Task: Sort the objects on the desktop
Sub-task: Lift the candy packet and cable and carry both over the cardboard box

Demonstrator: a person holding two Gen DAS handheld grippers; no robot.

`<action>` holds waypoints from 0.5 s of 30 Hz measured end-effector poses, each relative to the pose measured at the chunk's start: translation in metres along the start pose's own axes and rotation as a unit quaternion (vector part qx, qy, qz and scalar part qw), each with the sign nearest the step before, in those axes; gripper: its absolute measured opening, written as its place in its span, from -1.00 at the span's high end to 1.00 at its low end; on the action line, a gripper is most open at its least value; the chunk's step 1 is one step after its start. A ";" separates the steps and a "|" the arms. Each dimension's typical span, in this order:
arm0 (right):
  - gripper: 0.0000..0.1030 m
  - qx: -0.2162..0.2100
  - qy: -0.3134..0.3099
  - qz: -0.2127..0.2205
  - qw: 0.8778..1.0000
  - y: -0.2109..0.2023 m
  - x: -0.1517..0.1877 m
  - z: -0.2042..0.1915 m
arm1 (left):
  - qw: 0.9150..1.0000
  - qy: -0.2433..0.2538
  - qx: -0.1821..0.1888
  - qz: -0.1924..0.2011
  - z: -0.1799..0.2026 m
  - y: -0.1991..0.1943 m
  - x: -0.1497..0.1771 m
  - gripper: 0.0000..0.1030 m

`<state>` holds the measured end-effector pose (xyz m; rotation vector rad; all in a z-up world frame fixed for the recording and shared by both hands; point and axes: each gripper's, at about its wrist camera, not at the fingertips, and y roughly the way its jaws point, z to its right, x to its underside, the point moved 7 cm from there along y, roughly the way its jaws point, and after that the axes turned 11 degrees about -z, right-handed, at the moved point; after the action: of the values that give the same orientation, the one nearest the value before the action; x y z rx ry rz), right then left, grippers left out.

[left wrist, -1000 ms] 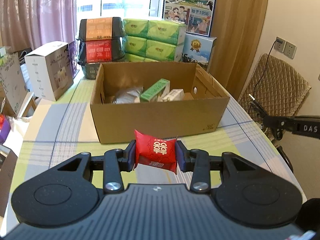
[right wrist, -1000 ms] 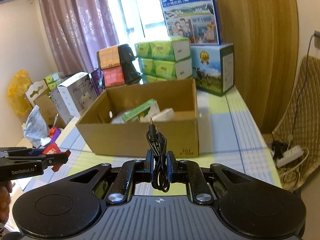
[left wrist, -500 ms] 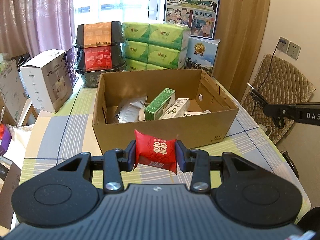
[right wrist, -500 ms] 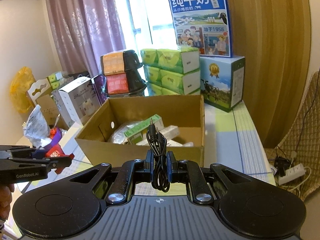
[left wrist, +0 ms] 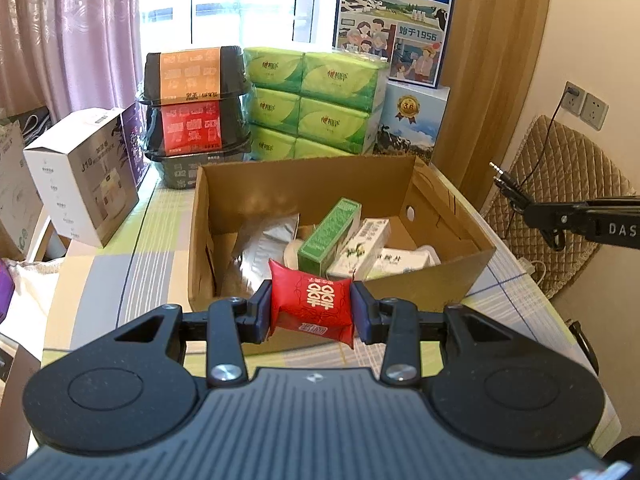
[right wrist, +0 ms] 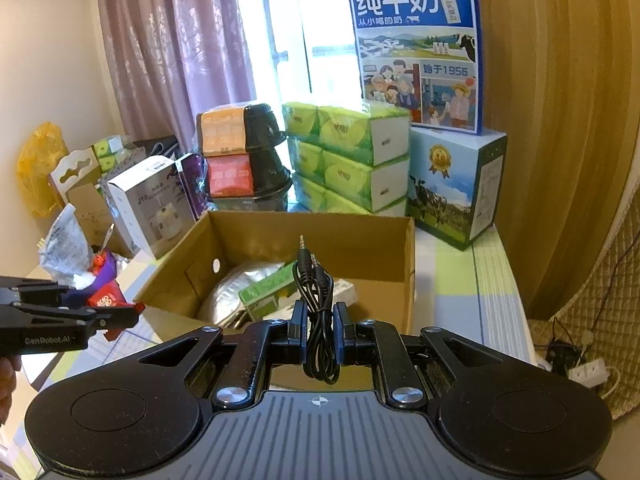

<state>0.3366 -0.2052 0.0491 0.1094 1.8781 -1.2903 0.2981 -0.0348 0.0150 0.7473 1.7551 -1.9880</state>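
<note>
While the left tool [left wrist: 312, 312] clamps a red packet [left wrist: 311, 303] and the right tool [right wrist: 319, 334] a coiled black cable [right wrist: 318, 312], both hang before the cardboard box [left wrist: 420, 292], which already holds perhaps five items; neither load is in.

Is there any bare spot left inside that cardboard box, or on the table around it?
Inside the cardboard box, the back strip and right rear floor look bare; the silver pouch and green carton crowd the front. Outside, the tablecloth is bare on the box's right; tissue packs pack the far edge.
</note>
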 end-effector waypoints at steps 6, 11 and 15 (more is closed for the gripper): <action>0.82 0.006 -0.011 -0.006 1.000 0.010 -0.016 0.003 | 1.000 0.011 -0.001 -0.002 -0.003 0.007 -0.021 0.33; 0.82 0.009 -0.016 -0.011 1.000 0.019 -0.023 0.007 | 1.000 0.018 -0.002 -0.004 -0.004 0.013 -0.033 0.33; 0.82 0.008 -0.015 -0.016 1.000 0.024 -0.025 0.008 | 1.000 0.022 -0.003 -0.009 -0.004 0.018 -0.037 0.33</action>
<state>0.3699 -0.1913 0.0471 0.0692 1.8513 -1.3226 0.3387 -0.0360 0.0236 0.7807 1.7982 -1.9905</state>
